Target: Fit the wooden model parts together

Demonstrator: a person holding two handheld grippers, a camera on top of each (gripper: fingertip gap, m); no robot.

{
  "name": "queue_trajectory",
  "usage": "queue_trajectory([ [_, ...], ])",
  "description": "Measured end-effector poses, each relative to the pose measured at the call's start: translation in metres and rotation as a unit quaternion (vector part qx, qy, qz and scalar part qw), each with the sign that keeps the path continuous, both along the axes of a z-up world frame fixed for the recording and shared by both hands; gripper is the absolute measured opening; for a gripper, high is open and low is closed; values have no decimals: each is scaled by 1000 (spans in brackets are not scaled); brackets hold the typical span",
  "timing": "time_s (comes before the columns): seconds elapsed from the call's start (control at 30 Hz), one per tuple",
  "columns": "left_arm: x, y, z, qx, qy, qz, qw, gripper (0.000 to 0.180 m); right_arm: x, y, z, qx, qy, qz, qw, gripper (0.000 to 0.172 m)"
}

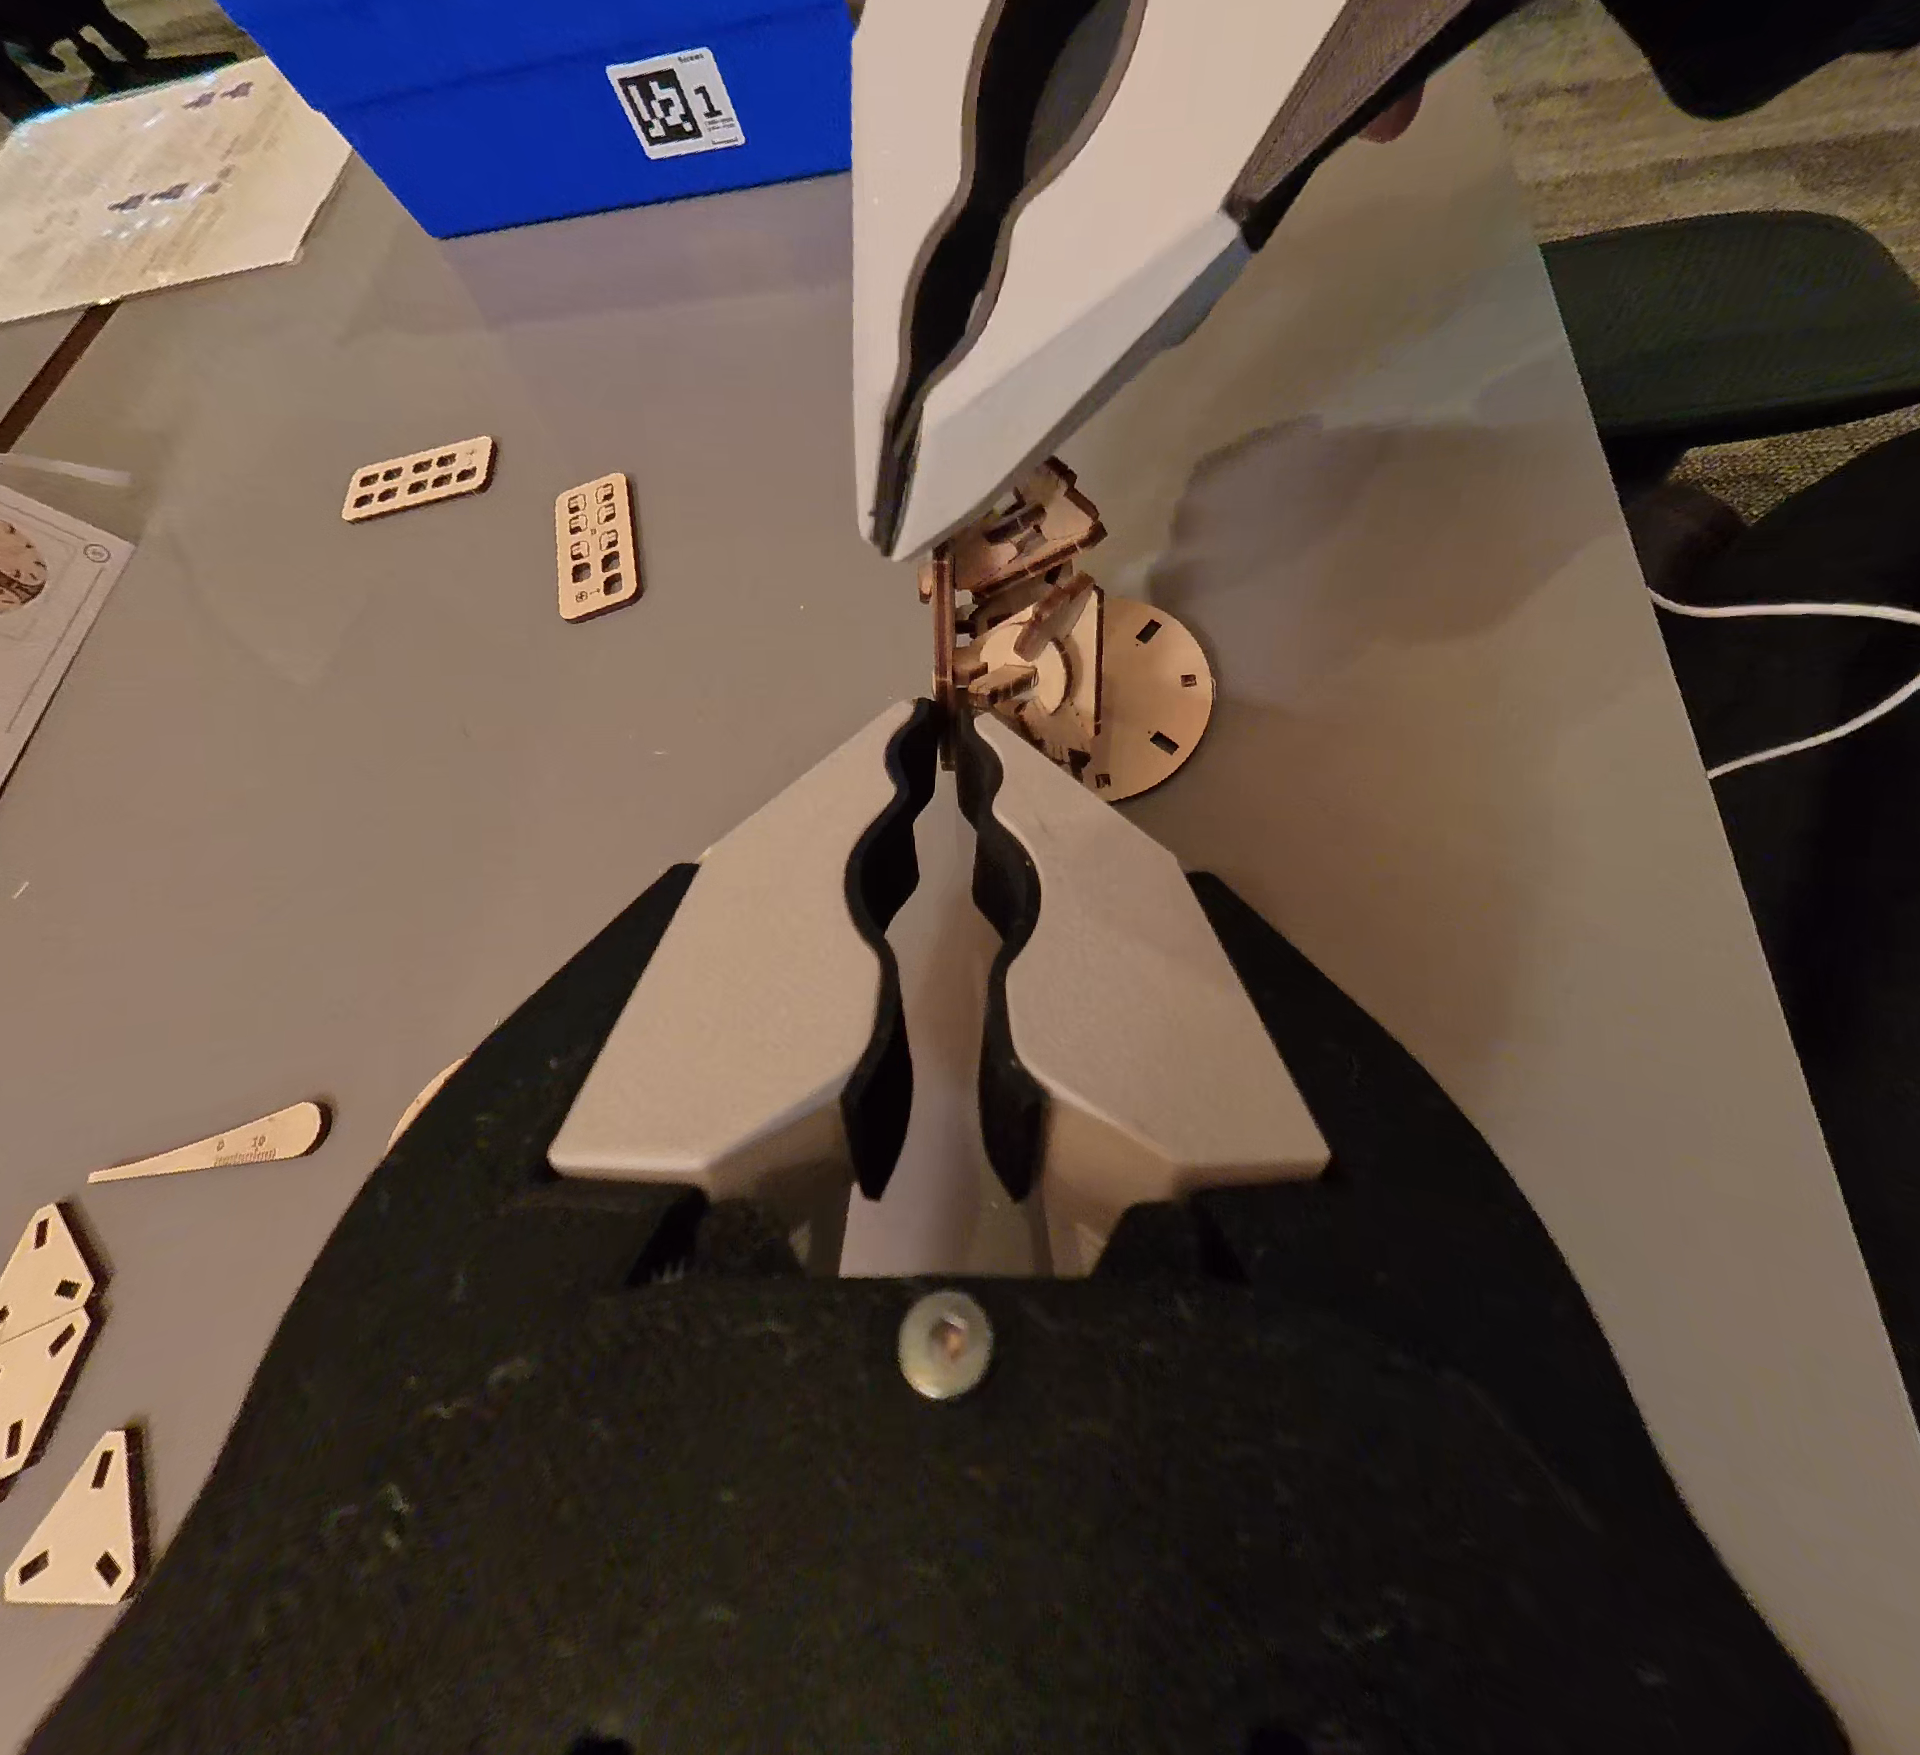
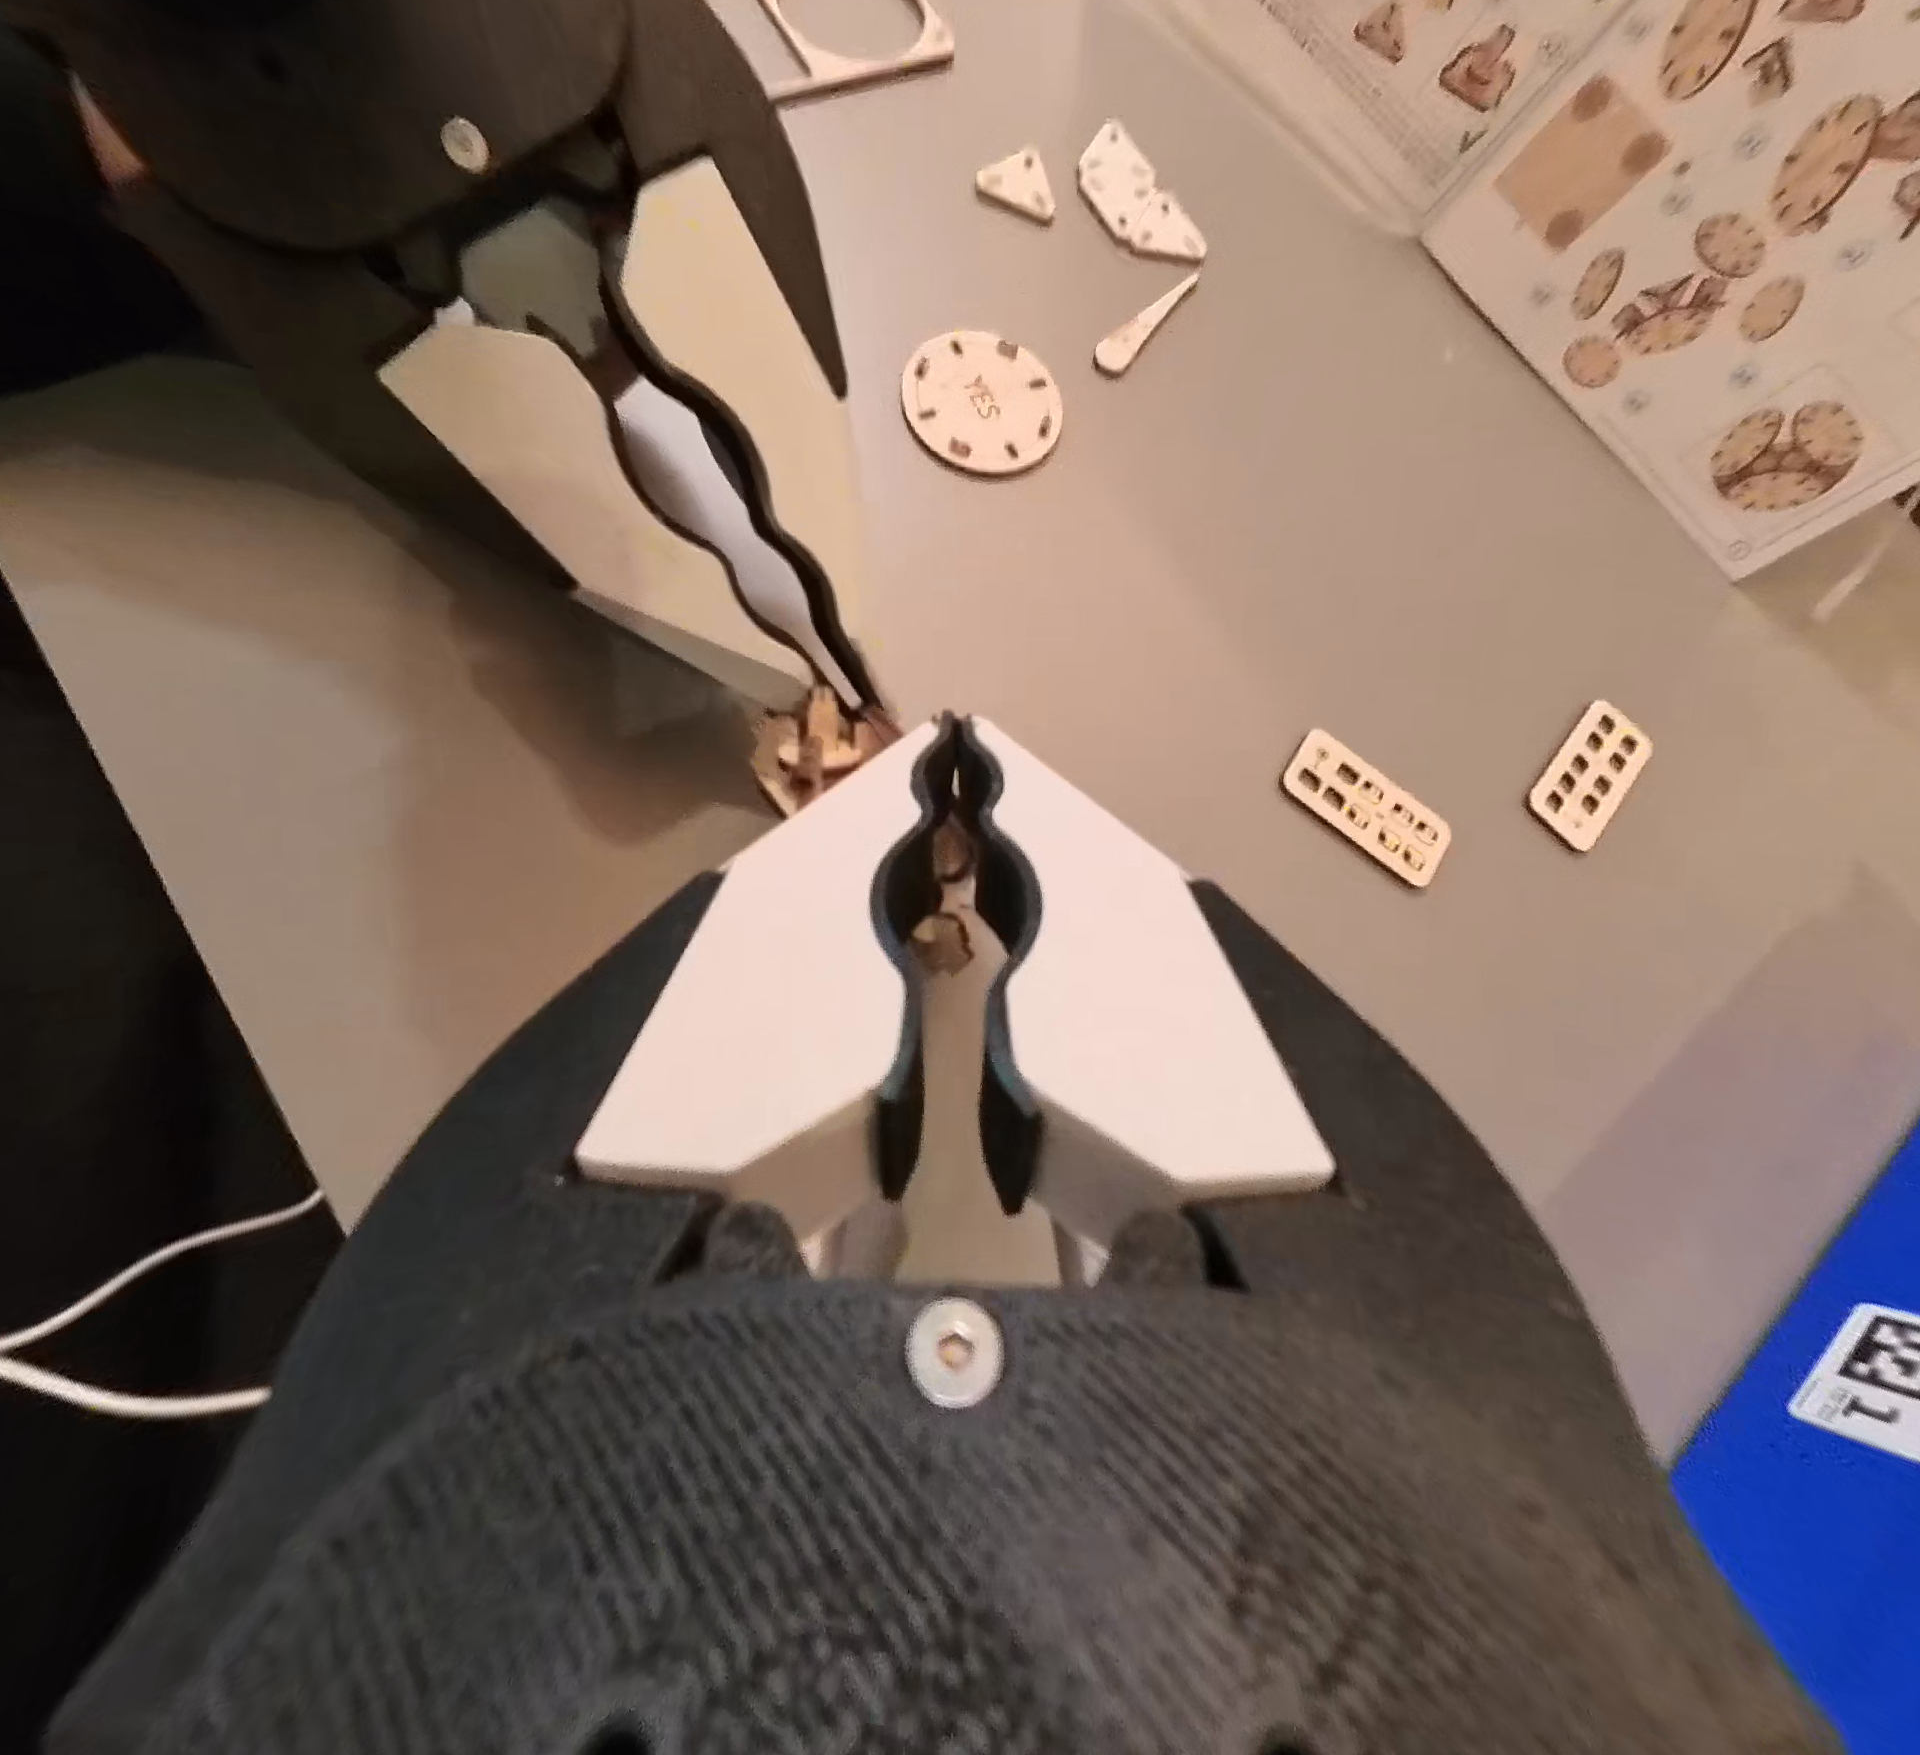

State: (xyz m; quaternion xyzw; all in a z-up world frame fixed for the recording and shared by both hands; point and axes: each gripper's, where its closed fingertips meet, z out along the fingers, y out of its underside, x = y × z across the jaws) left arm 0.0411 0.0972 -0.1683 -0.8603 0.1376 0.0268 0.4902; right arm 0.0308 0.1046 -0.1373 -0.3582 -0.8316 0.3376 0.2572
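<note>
We are seeing a grey table (image 1: 312,770) carrying two slotted wooden strips (image 1: 597,547), a blue bin (image 1: 540,12), printed sheets (image 2: 1662,199), and a wooden disc (image 2: 982,401).

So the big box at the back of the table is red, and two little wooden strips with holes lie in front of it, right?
Not quite: the box is blue, not red, as the left wrist view shows. The two wooden strips with holes do lie in front of it on the table.

Bin (image 1: 540,12) behind slotted plates (image 1: 597,547) – wooden assy (image 1: 1049,635) right, btwn grippers.
</note>
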Motion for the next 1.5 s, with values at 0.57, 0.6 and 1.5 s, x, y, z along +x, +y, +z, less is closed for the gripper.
queue_trajectory([
  [0.57,1,0,0,0,11,-2,1000,0,-3,-2,3,-15,18,-11,1000,0],
  [0.6,1,0,0,0,9,-2,1000,0,-4,-3,8,-24,29,-11,999,0],
  [1.5,3,0,0,1,19,-7,1000,0,1,4,-7,-33,17,-30,999,0],
])
